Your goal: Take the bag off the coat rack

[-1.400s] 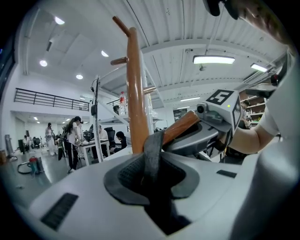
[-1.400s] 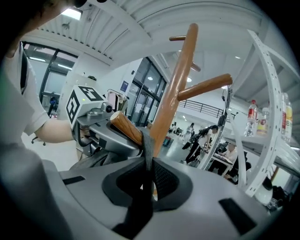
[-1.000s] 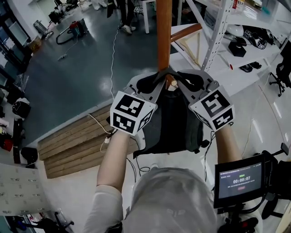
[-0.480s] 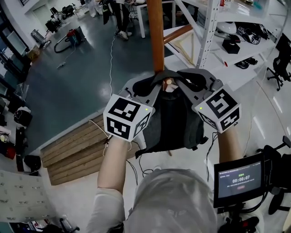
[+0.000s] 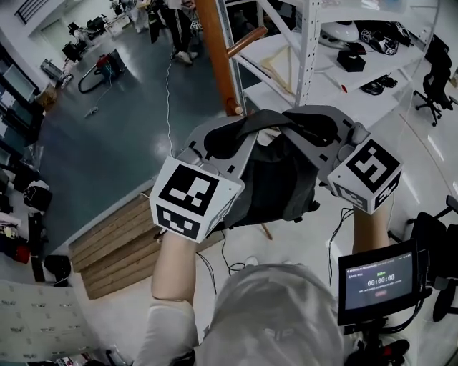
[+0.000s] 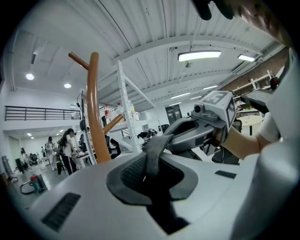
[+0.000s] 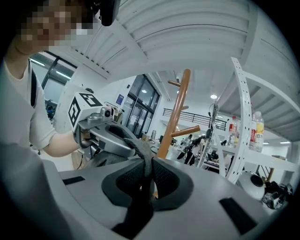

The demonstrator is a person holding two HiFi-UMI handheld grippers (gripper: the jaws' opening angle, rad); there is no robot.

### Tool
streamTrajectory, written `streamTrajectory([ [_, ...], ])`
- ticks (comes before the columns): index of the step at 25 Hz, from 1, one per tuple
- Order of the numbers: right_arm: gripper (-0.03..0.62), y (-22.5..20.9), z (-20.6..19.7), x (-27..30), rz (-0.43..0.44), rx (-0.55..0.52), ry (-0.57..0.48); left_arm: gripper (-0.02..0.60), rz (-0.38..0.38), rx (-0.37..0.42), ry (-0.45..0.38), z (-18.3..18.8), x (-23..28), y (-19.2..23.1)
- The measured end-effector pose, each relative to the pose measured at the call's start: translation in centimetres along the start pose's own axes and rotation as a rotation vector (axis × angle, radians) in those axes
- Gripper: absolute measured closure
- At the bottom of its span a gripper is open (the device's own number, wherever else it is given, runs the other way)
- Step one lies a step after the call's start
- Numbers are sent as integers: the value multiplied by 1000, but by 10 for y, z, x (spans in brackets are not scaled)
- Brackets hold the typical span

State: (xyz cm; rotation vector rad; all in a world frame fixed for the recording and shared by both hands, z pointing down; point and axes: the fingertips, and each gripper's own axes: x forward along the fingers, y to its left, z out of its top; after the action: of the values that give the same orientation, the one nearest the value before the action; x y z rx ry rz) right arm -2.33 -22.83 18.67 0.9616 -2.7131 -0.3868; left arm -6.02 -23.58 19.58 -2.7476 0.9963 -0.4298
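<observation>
A dark grey bag (image 5: 275,182) hangs by its top strap (image 5: 259,121), which spans between my two grippers. My left gripper (image 5: 227,137) is shut on the strap's left end. In the left gripper view the strap (image 6: 153,150) rises from between the pads of the left gripper (image 6: 152,164). My right gripper (image 5: 309,126) is shut on the right end, and the strap (image 7: 144,157) is pinched in the right gripper (image 7: 145,180). The orange-brown coat rack pole (image 5: 216,57) stands apart from the bag, up and to the left; no peg is inside the strap.
White metal shelving (image 5: 308,43) with helmets and boxes stands right behind the rack. A wooden pallet (image 5: 118,239) lies on the floor at the left with cables beside it. A small monitor (image 5: 376,279) sits at lower right. People stand far back (image 5: 175,21).
Both grippers have drawn back with the bag. The strap has come off the rack's peg, and the pole now stands away to the upper left.
</observation>
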Motion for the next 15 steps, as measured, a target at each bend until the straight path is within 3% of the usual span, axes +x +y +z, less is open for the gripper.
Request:
streamTrajectory([
  [10,546,-7,-38,-71,-94,46,90,534,-208,-5,16,1,37,-74],
  [15,546,-3,-70,-116,-214,103,181,534,-328,21,14,-7,61,-124],
])
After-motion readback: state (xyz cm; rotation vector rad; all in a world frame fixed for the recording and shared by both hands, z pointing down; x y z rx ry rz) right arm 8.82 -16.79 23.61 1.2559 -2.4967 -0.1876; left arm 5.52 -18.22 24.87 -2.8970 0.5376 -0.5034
